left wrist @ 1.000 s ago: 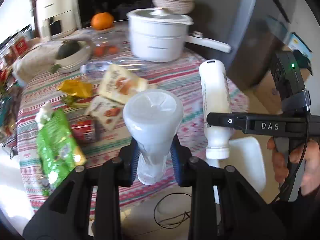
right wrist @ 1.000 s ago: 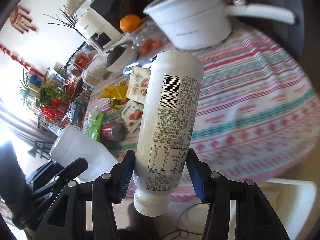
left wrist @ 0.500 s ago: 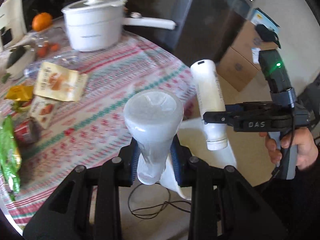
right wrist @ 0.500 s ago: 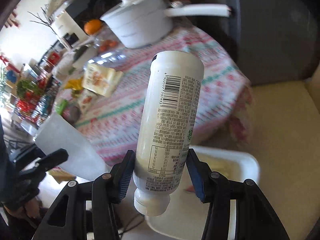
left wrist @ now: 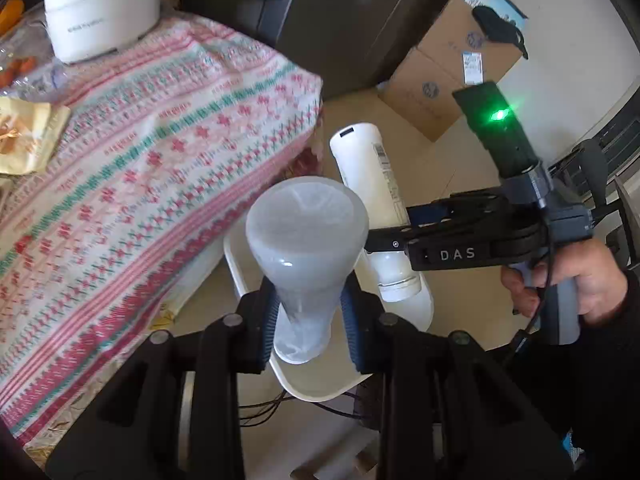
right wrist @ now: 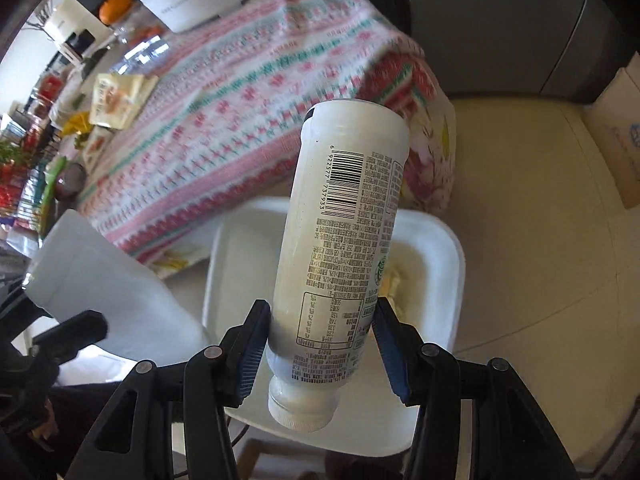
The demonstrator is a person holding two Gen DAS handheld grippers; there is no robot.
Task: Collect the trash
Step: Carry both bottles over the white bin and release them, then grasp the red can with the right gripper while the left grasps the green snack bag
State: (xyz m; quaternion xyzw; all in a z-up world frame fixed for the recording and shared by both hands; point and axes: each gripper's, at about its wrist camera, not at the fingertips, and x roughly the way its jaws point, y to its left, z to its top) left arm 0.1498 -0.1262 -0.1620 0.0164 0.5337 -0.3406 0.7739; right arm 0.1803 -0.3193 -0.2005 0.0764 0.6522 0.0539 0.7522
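My left gripper [left wrist: 310, 316] is shut on the narrow neck of a frosted translucent bottle [left wrist: 306, 232], whose wide base points away from me. My right gripper [right wrist: 320, 344] is shut on a white labelled bottle [right wrist: 344, 240] with a barcode, its cap end toward the camera. Both bottles hang over a white bin [right wrist: 440, 264] on the floor beside the table. In the left wrist view the right gripper [left wrist: 384, 236] holds the white bottle [left wrist: 368, 176] just right of mine, above the bin [left wrist: 240, 272]. The frosted bottle [right wrist: 100, 288] shows at the left of the right wrist view.
A table with a striped patterned cloth [left wrist: 160, 160] stands left of the bin and carries a white pot [left wrist: 100, 12], snack wrappers [right wrist: 116, 96] and an orange [right wrist: 116, 6]. Cardboard boxes [left wrist: 448, 80] and a dark cabinet [left wrist: 340, 20] stand behind. A cable [left wrist: 280, 404] lies by the bin.
Both grippers have swung away from the tabletop and down, each keeping its bottle. They now point steeply down over the white bin beside the table.
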